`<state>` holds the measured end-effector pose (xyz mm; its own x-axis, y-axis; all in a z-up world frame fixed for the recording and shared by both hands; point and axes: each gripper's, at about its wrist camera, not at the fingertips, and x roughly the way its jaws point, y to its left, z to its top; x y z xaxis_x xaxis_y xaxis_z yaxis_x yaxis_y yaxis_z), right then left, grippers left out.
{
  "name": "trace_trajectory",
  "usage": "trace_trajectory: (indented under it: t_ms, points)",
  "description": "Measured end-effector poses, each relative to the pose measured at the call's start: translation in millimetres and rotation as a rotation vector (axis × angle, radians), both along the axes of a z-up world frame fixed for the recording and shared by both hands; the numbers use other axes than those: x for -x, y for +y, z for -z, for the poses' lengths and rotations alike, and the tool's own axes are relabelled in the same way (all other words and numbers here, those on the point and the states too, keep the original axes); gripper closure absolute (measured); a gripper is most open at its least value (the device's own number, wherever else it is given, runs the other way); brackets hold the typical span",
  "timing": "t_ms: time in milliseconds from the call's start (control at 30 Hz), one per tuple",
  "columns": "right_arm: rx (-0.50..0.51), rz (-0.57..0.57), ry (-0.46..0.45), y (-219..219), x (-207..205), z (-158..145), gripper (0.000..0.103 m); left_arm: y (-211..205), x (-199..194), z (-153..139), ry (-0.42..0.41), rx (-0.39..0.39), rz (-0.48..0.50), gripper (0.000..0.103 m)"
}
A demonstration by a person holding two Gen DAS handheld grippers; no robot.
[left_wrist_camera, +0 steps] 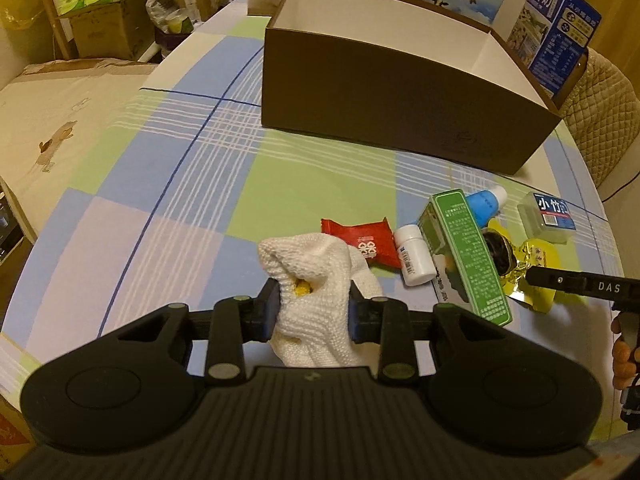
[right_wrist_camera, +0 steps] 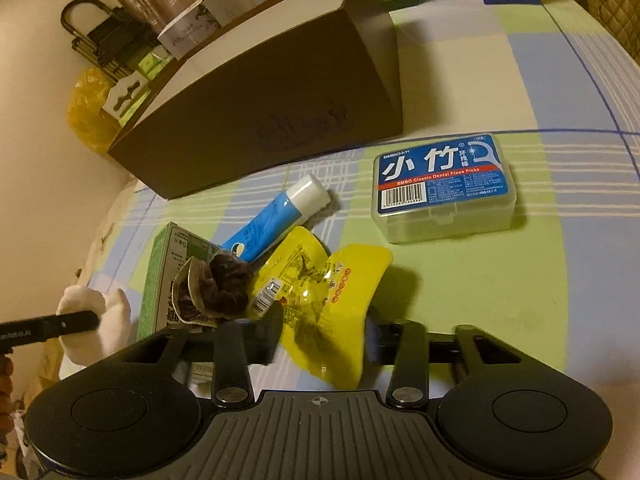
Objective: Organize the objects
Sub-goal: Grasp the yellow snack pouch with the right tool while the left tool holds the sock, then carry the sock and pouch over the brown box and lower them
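The left claw [left_wrist_camera: 314,312] is pinched tight on a bunched white knit glove [left_wrist_camera: 316,280], its pads sunk into the cloth, with a bit of something yellow showing in a fold. The right claw [right_wrist_camera: 324,340] has closed most of the way around a crinkled yellow foil packet [right_wrist_camera: 320,304]; the packet sits between its fingers, though whether the pads truly bite I cannot tell.

The glove is floppy, and most of it hangs loose past the grip, so it could drag over the red candy wrapper [left_wrist_camera: 362,242] and the small white bottle [left_wrist_camera: 414,256] just beside it and knock them about. The yellow packet is slick and thin; a weak pinch near one edge may let it slide free. A dark scrunchie [right_wrist_camera: 230,284] rests against the packet and the green box [left_wrist_camera: 470,256], and could be carried along or flung off.

The open brown box [left_wrist_camera: 400,100] stands farther back on the checked tablecloth [left_wrist_camera: 180,184]. Its near wall is tall, so a low carry could snag a dangling load on the rim. The blue tube [right_wrist_camera: 276,216] and the floss pick case [right_wrist_camera: 442,188] lie apart, out of harm's way.
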<state>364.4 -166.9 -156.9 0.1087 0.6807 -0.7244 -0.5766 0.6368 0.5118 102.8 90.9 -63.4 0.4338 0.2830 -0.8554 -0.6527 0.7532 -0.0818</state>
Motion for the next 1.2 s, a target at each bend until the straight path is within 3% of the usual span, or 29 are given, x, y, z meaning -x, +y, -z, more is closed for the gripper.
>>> trace_trajectory:
  t_ms: [233, 467, 1200]
  points:
    - [-0.047, -0.004, -0.006, -5.2, 4.3, -18.0, 0.103, 2.2, -2.5, -1.3, 0.004, -0.004, 0.000, 0.075]
    - [0.047, -0.062, -0.159, 4.6, 23.9, -57.0, 0.103, 3.1, -10.2, -9.9, -0.007, -0.020, 0.021, 0.075]
    - [0.036, -0.064, -0.251, 4.6, 24.1, -136.6, 0.103, -1.0, -39.4, -66.3, -0.093, -0.085, 0.107, 0.075]
